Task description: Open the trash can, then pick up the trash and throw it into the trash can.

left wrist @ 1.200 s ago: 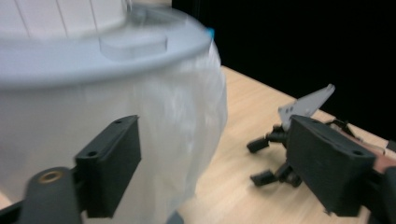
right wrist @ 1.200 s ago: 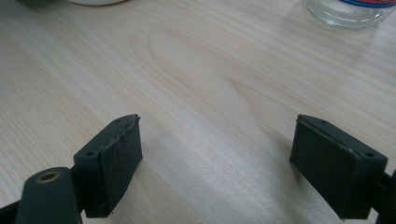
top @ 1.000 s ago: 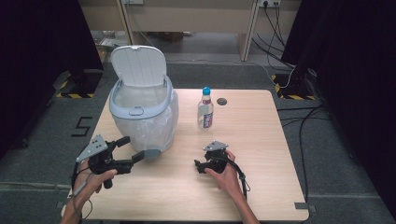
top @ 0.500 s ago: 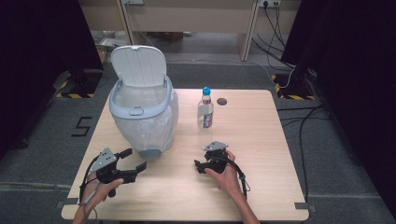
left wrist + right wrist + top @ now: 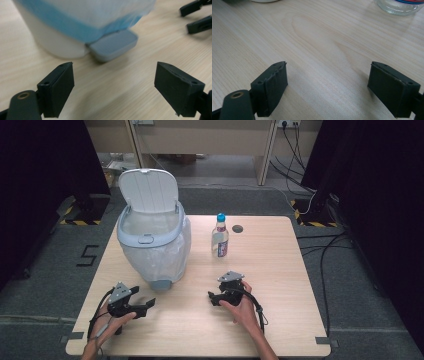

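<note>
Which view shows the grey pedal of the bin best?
The left gripper view: the pedal lies close ahead of the open left gripper, large but slightly blurred. In the high view it is a small grey tab at the bin's foot.

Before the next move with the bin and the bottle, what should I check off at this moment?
1. Bin lid up: ok, it stands open.
2. Bin pedal reachable: ok, it lies just ahead of the left gripper.
3. Left gripper open and holding nothing: ok.
4. Right gripper open and holding nothing: ok, bare table between its jaws.
5. Bottle upright, cap on: ok.
6. Bin liner seated all round the rim: cannot tell.
</note>
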`<control>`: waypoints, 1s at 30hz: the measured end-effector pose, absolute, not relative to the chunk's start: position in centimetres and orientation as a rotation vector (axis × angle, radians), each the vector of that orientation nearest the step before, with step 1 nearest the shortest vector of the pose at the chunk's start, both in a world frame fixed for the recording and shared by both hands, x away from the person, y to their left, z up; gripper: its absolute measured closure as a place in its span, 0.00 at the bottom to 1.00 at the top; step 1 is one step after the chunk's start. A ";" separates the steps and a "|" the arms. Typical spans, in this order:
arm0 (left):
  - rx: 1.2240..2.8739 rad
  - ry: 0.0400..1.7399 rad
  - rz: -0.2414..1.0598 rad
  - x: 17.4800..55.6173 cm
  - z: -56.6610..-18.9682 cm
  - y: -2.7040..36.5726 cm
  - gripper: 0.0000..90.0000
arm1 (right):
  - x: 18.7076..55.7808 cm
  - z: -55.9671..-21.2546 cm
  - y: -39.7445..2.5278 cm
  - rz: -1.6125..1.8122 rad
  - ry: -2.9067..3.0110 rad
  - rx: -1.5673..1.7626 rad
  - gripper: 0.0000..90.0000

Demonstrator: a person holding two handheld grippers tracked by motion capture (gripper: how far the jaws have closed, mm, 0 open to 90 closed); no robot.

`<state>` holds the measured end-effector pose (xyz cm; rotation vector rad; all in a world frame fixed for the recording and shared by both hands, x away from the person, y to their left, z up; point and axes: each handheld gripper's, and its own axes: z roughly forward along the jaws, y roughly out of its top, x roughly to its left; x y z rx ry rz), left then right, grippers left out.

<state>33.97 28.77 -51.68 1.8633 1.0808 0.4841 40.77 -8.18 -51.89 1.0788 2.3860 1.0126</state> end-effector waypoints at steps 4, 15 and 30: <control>1.910 1.115 0.482 34.1 -52.0 29.0 0.17 | 40.8 -51.9 -8.2 1.013 2.386 1.079 0.17; 2.046 1.144 0.489 34.1 -52.5 28.5 0.16 | 40.7 -51.9 -8.2 1.014 2.392 1.067 0.17; 2.043 1.144 0.485 34.4 -52.5 28.5 0.16 | 40.7 -51.9 -8.2 1.017 2.399 1.066 0.17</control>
